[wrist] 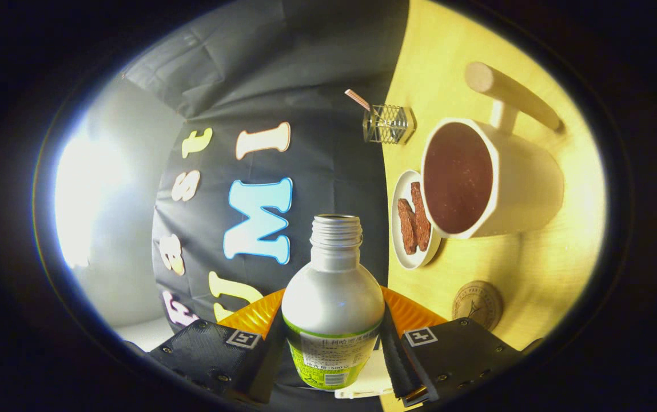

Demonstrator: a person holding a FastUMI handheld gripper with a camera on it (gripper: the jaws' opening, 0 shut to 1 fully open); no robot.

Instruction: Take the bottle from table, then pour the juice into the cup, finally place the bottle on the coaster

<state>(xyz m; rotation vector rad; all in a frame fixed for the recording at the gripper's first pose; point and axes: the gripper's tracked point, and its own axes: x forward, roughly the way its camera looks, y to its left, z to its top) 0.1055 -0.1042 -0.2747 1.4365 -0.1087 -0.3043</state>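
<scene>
My gripper (333, 343) is shut on a silver bottle (333, 297) with a green label and an open threaded neck; both fingers press its sides. The view is rolled about a quarter turn, so the yellow table (534, 269) stands to the right. The white cup (494, 180), with a wooden handle (511, 94), lies beyond the fingers to the right of the bottle's mouth, and its inside looks dark brown. The round wooden coaster (477, 304) sits on the table just beyond the right finger.
A small white dish (411, 220) with brown sticks sits against the cup. A wire holder (388, 124) with a stick in it stands at the table's far edge. The booth's black cloth wall rises behind the bottle.
</scene>
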